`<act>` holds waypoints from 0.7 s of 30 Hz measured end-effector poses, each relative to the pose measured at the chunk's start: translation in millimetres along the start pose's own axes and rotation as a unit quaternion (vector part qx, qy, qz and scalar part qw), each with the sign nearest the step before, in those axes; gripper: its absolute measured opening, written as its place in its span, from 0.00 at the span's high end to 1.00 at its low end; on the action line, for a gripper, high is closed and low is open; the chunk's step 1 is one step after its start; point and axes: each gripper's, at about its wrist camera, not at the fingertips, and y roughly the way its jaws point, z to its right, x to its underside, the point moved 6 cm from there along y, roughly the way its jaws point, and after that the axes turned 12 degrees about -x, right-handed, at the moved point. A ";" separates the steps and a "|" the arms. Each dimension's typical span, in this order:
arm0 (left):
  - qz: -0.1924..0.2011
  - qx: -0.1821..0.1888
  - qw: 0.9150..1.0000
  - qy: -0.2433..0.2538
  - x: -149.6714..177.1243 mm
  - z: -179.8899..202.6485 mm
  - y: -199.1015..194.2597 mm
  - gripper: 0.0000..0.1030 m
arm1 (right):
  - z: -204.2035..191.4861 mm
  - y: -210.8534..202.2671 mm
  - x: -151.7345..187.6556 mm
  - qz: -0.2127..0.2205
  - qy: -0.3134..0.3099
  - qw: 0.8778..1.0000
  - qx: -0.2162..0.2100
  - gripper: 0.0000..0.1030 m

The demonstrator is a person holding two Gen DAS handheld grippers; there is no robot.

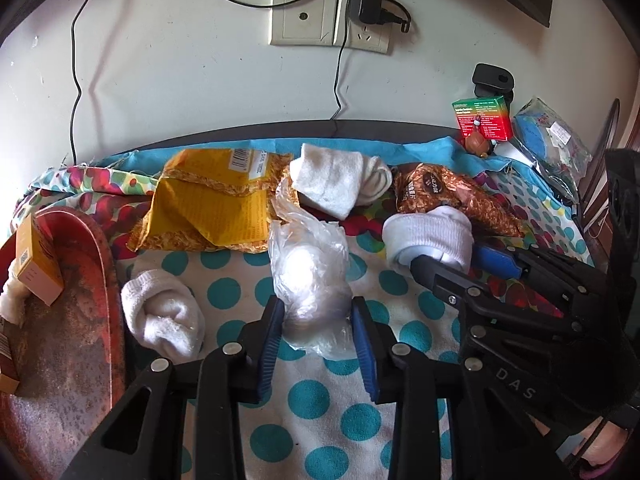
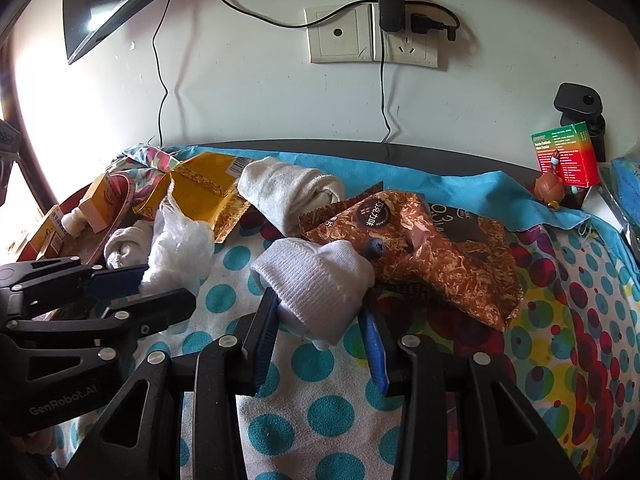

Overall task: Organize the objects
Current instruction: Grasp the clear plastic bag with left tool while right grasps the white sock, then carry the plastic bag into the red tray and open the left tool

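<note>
Two grippers: sock roll (image 2: 316, 284) lengthwise in right gripper (image 2: 320, 320)

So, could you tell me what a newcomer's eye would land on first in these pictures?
Probably the two grippers side by side over the polka-dot cloth: the left gripper has its blue pads on either side of a clear plastic-wrapped bundle, and the right gripper is clamped on a rolled white sock. Behind them lie a yellow packet and a brown snack packet.
</note>
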 end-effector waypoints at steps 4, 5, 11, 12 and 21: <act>0.001 -0.009 1.000 -0.001 -1.0 -3.4 -4.8 0.67 | -0.9 0.5 -0.9 -0.004 -0.004 1.000 0.004 0.65; 0.004 -0.015 1.000 0.001 -1.5 -4.5 -7.0 0.67 | -1.0 0.8 -1.2 -0.005 -0.004 1.000 0.006 0.65; 0.018 -0.030 0.999 -0.011 -6.0 -20.2 -18.8 0.67 | -0.1 1.3 -2.7 -0.009 -0.004 1.000 0.010 0.65; 0.020 -0.031 0.999 -0.017 -6.9 -24.2 -20.6 0.67 | 0.2 1.4 -2.9 -0.010 -0.004 1.000 0.011 0.65; 0.020 -0.041 0.997 -0.058 -11.8 -55.1 -31.1 0.67 | -0.9 5.2 -3.4 -0.018 -0.007 1.000 0.022 0.65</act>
